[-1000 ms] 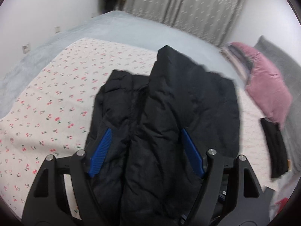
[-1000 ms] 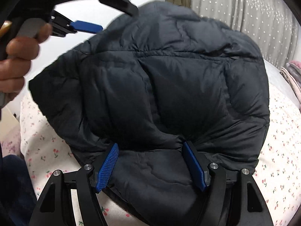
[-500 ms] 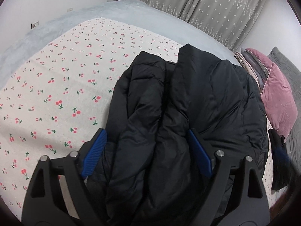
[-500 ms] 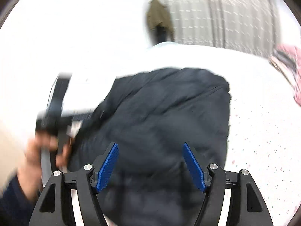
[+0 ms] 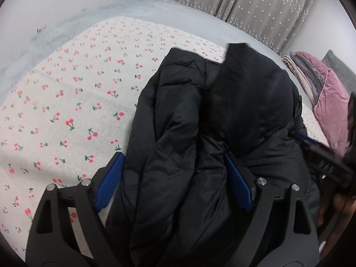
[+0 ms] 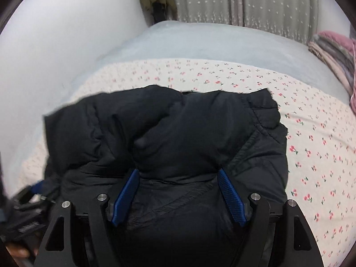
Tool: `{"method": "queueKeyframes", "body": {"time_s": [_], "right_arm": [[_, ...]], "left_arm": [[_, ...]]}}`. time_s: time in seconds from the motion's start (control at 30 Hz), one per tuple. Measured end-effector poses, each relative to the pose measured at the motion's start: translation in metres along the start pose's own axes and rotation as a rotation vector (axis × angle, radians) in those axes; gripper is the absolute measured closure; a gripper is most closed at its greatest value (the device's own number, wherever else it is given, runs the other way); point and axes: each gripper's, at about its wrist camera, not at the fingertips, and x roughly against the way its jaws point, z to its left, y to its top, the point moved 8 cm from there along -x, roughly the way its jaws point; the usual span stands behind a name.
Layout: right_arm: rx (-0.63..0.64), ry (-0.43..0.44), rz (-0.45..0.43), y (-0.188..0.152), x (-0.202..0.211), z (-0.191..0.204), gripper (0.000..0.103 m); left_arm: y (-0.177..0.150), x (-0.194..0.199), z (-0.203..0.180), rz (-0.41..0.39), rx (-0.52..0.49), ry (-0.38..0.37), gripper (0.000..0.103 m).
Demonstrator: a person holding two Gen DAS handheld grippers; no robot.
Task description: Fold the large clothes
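On the cherry-print bed (image 5: 73, 102) lay the black jacket (image 5: 222, 115), bunched between both grippers' parted blue pads; the left gripper (image 5: 175, 178) had just been widening, the right gripper (image 6: 178, 189) likewise, their grip indiscernible, near hem cut off.

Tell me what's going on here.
A person with a gripper in each hand is folding a black puffer jacket on a bed with a cherry-print sheet. The left gripper has just been opening, the jacket bunched between its fingers. The right gripper straddles another fold, its jaws also opening.
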Motion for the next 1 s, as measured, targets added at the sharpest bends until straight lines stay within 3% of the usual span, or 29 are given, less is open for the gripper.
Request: {"method": "queueKeyframes", "body": {"time_s": [0.13,0.37,0.43,0.6,0.7,0.83,0.9,1.0], "right_arm": [[-0.002,0.000,0.012,-0.001,-0.026,-0.010,0.027],[0.015,-0.032,0.017,-0.005,-0.022,-0.011,0.027],[0.037,-0.038,0.027,-0.010,-0.004,-0.014,0.027],[-0.026,0.107,-0.033,-0.038,0.078,-0.033,0.026],[-0.043,0.092,-0.051,-0.077,0.114,-0.072,0.022],[-0.222,0.192,-0.054,-0.117,0.119,-0.123,0.021],[-0.373,0.189,-0.019,-0.140,0.103,-0.154,0.021],[-0.466,0.286,0.001,-0.141,0.097,-0.162,0.021]], "left_arm": [[-0.002,-0.006,0.001,0.018,0.026,-0.022,0.013],[-0.004,-0.013,-0.005,0.012,0.005,0.002,0.009],[-0.005,-0.011,-0.004,0.017,0.014,-0.016,0.009],[-0.003,0.022,-0.001,0.012,-0.020,-0.036,0.010],[-0.004,0.056,0.000,-0.042,-0.042,-0.094,0.010],[-0.016,0.069,0.009,-0.005,0.007,-0.159,0.010],[-0.025,0.065,0.015,0.031,0.020,-0.169,0.010],[-0.043,0.063,0.020,0.072,0.033,-0.179,0.010]]}}
